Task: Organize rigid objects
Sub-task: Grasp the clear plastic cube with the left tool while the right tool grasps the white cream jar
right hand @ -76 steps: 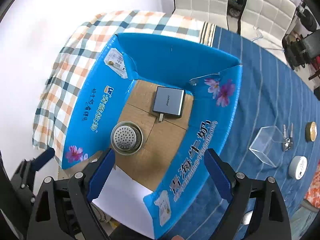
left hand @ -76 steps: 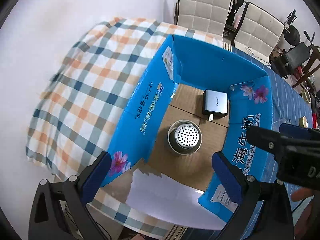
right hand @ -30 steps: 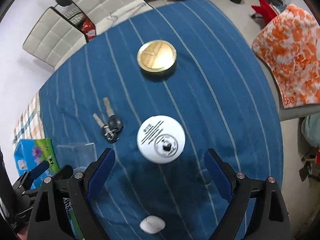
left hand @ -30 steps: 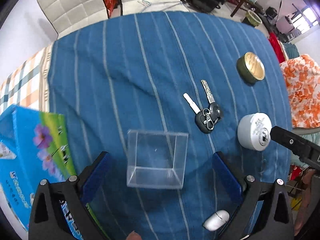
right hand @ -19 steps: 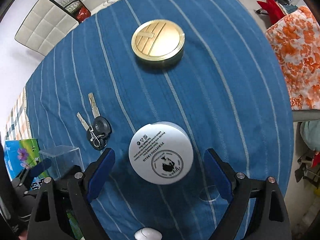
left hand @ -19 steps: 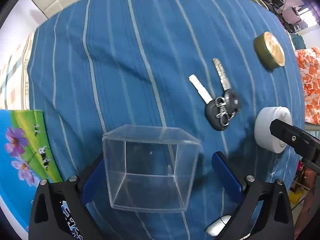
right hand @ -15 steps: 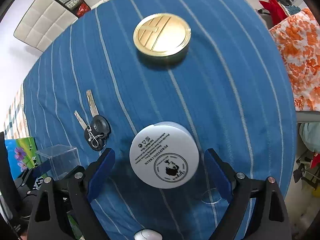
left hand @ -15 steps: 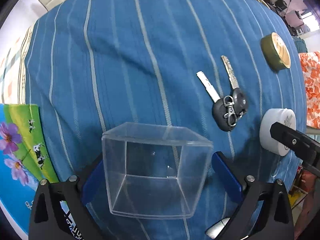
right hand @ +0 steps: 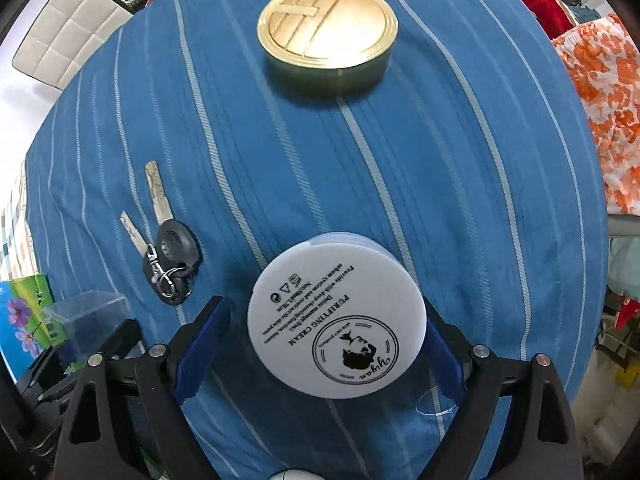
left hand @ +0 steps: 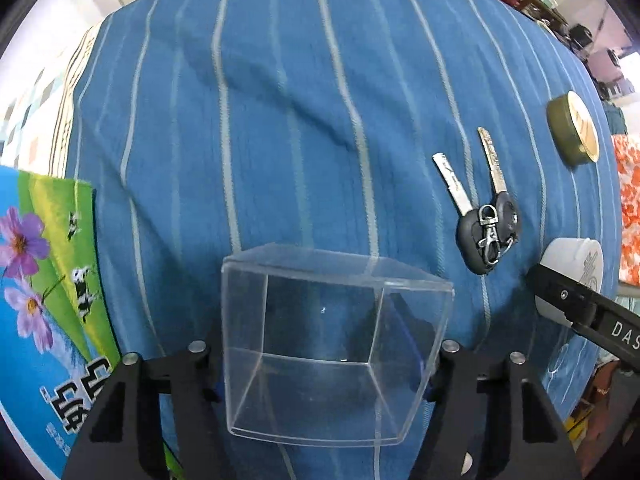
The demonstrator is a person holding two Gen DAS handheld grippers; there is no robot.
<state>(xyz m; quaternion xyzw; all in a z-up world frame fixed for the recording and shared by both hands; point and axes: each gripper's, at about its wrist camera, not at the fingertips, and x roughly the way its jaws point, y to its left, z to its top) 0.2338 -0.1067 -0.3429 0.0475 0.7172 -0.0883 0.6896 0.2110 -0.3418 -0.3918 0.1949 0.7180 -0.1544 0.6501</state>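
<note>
Two grips: left gripper [left hand: 328, 364] closed against the clear box [left hand: 332, 344] walls; right gripper [right hand: 326, 344] straddles the white jar [right hand: 336, 320], left pad apart
Place: blue tablecloth [right hand: 440, 160], beside keys [right hand: 168, 256]
Advice: squeeze box gently, center jar, close evenly
</note>
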